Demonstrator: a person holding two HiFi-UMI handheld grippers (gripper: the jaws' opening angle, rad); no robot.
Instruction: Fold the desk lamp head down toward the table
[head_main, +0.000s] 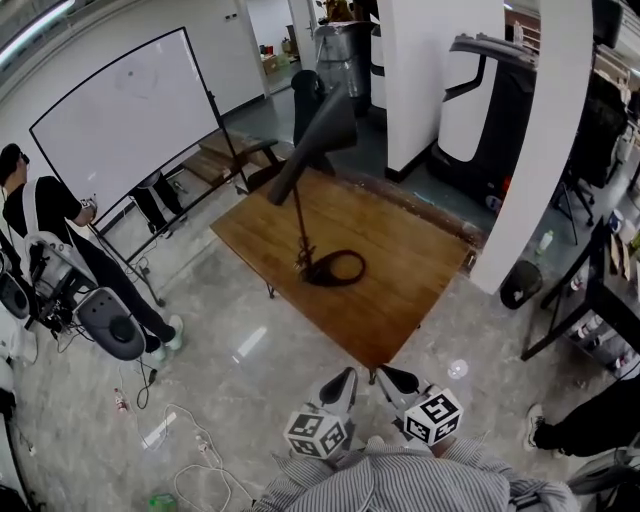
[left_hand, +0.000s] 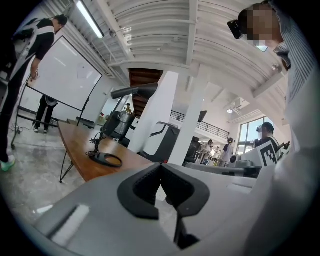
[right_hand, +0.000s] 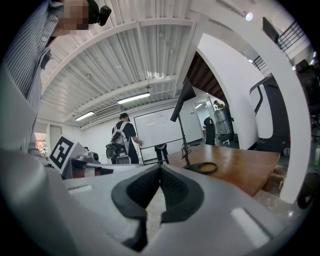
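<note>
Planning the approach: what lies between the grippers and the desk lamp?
Only bare floor and bare table before the desk lamp, in the head view.

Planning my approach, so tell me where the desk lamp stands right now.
Head view: the desk lamp stands near the middle of the wooden table, around centre frame, with the whiteboard beyond it at the left.

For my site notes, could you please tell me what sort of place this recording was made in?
Probably an open lab or studio in a converted industrial hall: a whiteboard on a stand sits on the polished floor, tall white columns break up the space, and a corrugated ceiling spans overhead.
</note>
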